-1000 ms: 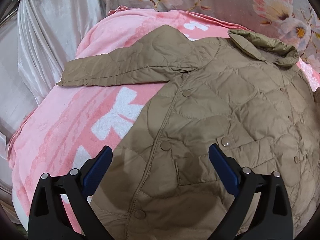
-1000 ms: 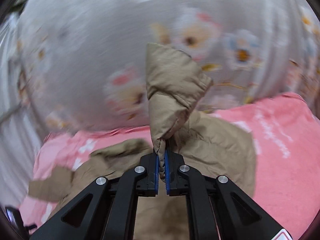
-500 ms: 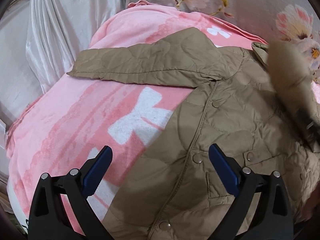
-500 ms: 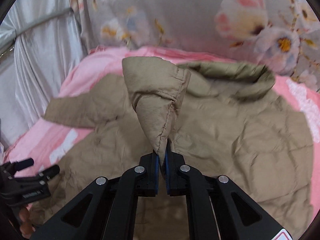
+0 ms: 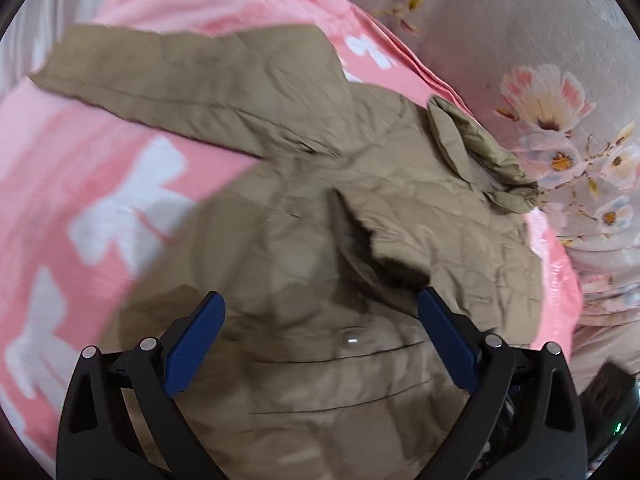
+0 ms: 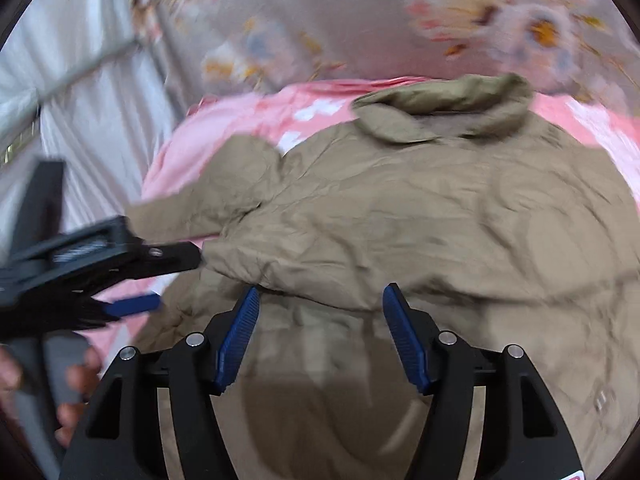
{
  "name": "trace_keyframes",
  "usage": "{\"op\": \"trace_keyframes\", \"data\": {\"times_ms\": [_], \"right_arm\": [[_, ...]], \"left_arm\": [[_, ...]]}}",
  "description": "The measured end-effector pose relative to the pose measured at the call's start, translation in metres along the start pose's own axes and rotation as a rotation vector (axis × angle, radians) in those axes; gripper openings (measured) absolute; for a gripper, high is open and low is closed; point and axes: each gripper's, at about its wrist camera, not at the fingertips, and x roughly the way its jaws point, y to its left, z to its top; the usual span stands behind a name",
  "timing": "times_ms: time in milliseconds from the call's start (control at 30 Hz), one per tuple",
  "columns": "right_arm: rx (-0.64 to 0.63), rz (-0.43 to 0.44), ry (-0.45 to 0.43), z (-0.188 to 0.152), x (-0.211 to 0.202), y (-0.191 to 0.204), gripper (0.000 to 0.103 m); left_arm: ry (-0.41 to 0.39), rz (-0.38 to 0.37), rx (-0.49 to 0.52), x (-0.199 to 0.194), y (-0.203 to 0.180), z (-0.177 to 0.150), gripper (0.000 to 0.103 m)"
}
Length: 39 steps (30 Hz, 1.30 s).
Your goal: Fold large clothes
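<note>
A tan quilted jacket (image 5: 304, 208) lies spread on a pink blanket (image 5: 80, 200), collar (image 5: 476, 152) toward the far side. Its right sleeve (image 5: 432, 224) is folded across the chest; its left sleeve (image 5: 168, 80) stretches out to the left. My left gripper (image 5: 320, 340) is open and empty just above the jacket's front. In the right wrist view the jacket (image 6: 400, 216) fills the middle, with the folded sleeve (image 6: 320, 272) lying ahead of my right gripper (image 6: 320, 336), which is open and empty. The left gripper (image 6: 100, 264) shows at that view's left.
A grey floral bedcover (image 5: 540, 80) lies beyond the blanket on the right and far side. A pale satin curtain (image 6: 72, 120) hangs at the left. A hand (image 6: 76, 384) holds the left gripper's handle.
My right gripper carried the sleeve cuff across the jacket, opened and let it go; the sleeve now lies folded on the chest. My left gripper stayed open and moved closer over the jacket.
</note>
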Motion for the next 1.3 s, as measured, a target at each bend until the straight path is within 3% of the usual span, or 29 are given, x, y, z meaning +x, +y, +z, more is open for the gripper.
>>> {"op": "trace_keyframes", "data": {"times_ms": [133,167,200,233,333,400,467,533,600,633,733,833,900,967,1133,1300], "right_arm": [[0.162,-0.103,-0.066,-0.003,-0.04,-0.061,0.063],[0.199,-0.129,-0.075,-0.004,-0.046,-0.077,0.063],[0.246,-0.158,-0.083,-0.004,-0.053,-0.095,0.063],[0.315,-0.187,-0.096,-0.004,-0.059,-0.119,0.064],[0.516,-0.192,-0.128,-0.005,-0.069,-0.181,0.064],[0.627,-0.174,-0.141,-0.006,-0.067,-0.214,0.061],[0.72,-0.145,-0.142,-0.005,-0.059,-0.243,0.048],[0.767,-0.112,-0.142,-0.002,-0.05,-0.257,0.037],[0.79,-0.087,-0.14,0.003,-0.042,-0.265,0.02],[0.797,-0.07,-0.138,0.007,-0.038,-0.267,0.004],[0.725,-0.109,-0.183,0.021,-0.046,-0.254,0.002],[0.573,-0.255,-0.204,0.031,-0.053,-0.234,0.001],[0.488,-0.369,-0.118,0.029,-0.036,-0.233,0.001],[0.455,-0.402,-0.05,0.022,-0.019,-0.235,0.001],[0.405,-0.454,-0.032,0.023,-0.021,-0.23,0.005],[0.364,-0.499,-0.122,0.015,-0.073,-0.207,0.009]], "left_arm": [[0.075,-0.076,-0.03,0.024,-0.014,0.002,0.094],[0.086,-0.093,-0.03,0.029,-0.02,0.003,0.088],[0.09,-0.093,-0.023,0.033,-0.025,0.005,0.075],[0.091,-0.097,-0.009,0.036,-0.031,0.006,0.07],[0.076,-0.077,0.042,0.041,-0.043,0.011,0.041],[0.046,-0.038,0.081,0.038,-0.045,0.016,0.014],[0.012,-0.016,0.111,0.034,-0.044,0.02,0.007],[-0.015,-0.002,0.127,0.03,-0.039,0.024,0.005],[-0.041,0.016,0.146,0.027,-0.034,0.025,0.005],[-0.048,0.027,0.153,0.027,-0.033,0.024,0.005],[-0.044,0.068,0.193,0.036,-0.029,0.016,0.005],[-0.02,0.107,0.232,0.053,-0.028,0.002,0.005],[-0.045,0.139,0.279,0.06,-0.03,-0.008,0.005],[-0.068,0.175,0.32,0.063,-0.035,-0.014,0.006],[-0.094,0.21,0.367,0.062,-0.038,-0.016,0.009],[-0.19,0.252,0.352,0.013,-0.032,-0.012,0.048]]}}
